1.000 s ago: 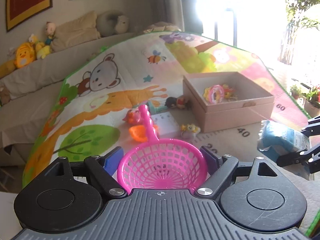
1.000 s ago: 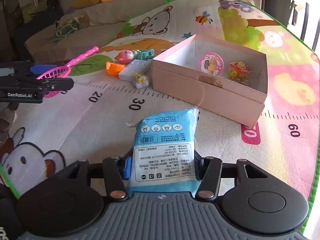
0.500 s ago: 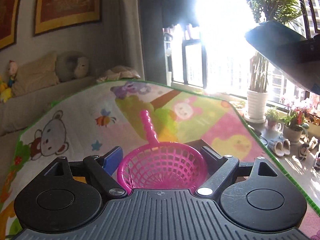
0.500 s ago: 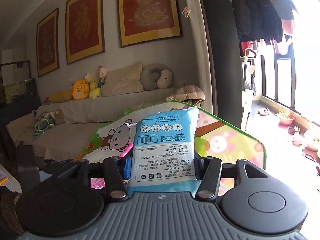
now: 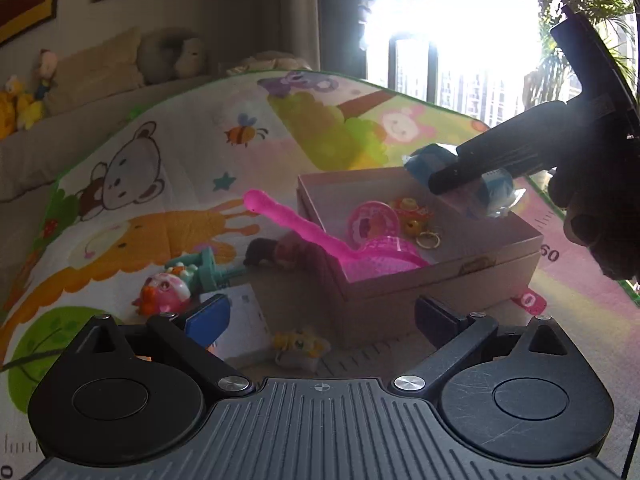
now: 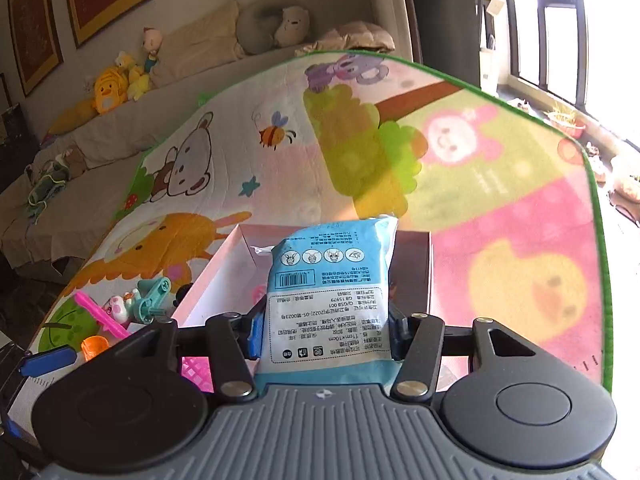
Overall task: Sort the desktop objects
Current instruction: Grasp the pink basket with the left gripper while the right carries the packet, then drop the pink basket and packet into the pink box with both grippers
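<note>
Left tool (image 5: 320, 316): fingers spread wide, nothing between them. It hangs just short of the near wall of the pink box (image 5: 440, 280), which sits on the cartoon play mat (image 5: 180, 168).

Pink scoop net (image 5: 360, 256): basket end down inside the box at its near left corner, handle slanting up and out over the left wall. Free of both tools.

Also in the box: a round pink toy (image 5: 374, 220) and a small yellow-red keyring figure (image 5: 414, 216), side by side toward the far wall.

Right tool (image 6: 326, 332): closed tight on a blue wipes packet (image 6: 332, 284), held upright with the printed label facing the camera. Seen from the left wrist, packet and tool sit above the far right corner of the box; whether the packet touches the rim is unclear.

On the mat left of the box: pink-and-red bird toy (image 5: 164, 292), teal toy (image 5: 204, 268), a dark figure (image 5: 276, 252) against the box wall, a white card (image 5: 244, 320), and a small yellow figure (image 5: 300, 346) by the near wall. An orange piece (image 6: 94, 346) shows in the right wrist view only.
</note>
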Demonstrator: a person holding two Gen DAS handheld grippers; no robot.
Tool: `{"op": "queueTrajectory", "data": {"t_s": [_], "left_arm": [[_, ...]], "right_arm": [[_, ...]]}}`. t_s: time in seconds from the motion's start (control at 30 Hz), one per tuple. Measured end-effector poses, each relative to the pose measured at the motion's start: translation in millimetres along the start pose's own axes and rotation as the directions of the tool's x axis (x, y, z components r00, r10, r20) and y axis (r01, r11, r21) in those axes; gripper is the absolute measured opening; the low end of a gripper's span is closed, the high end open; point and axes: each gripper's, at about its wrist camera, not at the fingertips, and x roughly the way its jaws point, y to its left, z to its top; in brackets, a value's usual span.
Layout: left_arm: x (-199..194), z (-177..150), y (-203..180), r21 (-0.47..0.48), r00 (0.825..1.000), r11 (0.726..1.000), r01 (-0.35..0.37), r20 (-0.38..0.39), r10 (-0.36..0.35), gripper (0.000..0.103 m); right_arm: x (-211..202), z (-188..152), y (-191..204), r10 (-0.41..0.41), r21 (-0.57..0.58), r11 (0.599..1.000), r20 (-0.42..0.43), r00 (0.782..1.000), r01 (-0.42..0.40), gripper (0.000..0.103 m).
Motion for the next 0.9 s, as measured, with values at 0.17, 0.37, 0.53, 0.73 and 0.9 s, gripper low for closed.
{"op": "queueTrajectory", "data": {"t_s": [0.17,0.37,0.53,0.73,0.9], "left_arm": [[-9,-16,15,-0.051,0.999,0.998,-0.037,-0.038,0.035,0.103],[-14,-36,19,-0.114,0.995,0.993,-0.043,-0.094,0.032,0.103],[-25,-42,20,-0.114,0.996,0.993,-0.028,-0.086,0.018,0.103],[-37,-46,40,-0.145,0.996,0.987,-0.069,-0.068,0.06,0.103],[-31,-51,49,-0.174,0.992,0.98,-0.098,-0.091,0.083,0.103]], "right_arm": [[12,-17,25,-0.045,-0.087,0.995,0.023,0.999,0.047,0.062],[-31,-25,87,0.19,-0.342,0.928,0.095,0.977,-0.148,0.07],[-8,-31,144,0.137,-0.482,0.87,0.038,0.99,-0.102,0.051],[13,8,92,-0.08,-0.275,0.956,0.11,0.991,0.107,0.047],[8,10,76,-0.079,-0.23,0.969,0.074,0.994,0.094,0.047]]}}
